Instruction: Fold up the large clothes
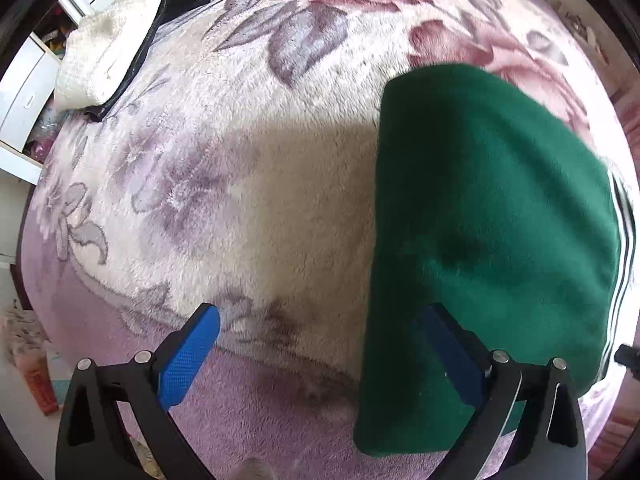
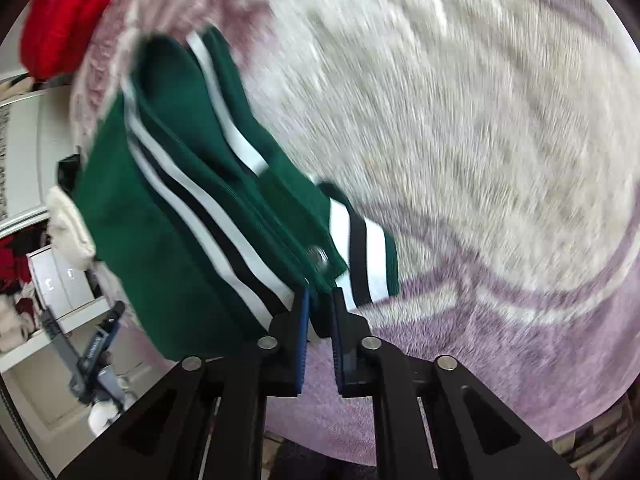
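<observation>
A dark green garment (image 1: 492,216) with white and black stripes lies folded on the fluffy floral blanket (image 1: 248,184). My left gripper (image 1: 324,344) hangs open above it, pointing down. Its left blue pad (image 1: 188,356) is over bare blanket and its right pad (image 1: 452,356) is over the garment's near left part. In the right wrist view the striped edge and cuff of the green garment (image 2: 192,216) reach my right gripper (image 2: 321,300). A fold of that edge sits between its narrowly parted pads, which stand a little apart and do not clamp it.
A cream fleece item (image 1: 104,52) and a black garment (image 1: 160,28) lie at the bed's far left corner. A red item (image 2: 68,12) lies at the top left of the right wrist view. White cupboards (image 1: 24,92) stand beyond the bed edge.
</observation>
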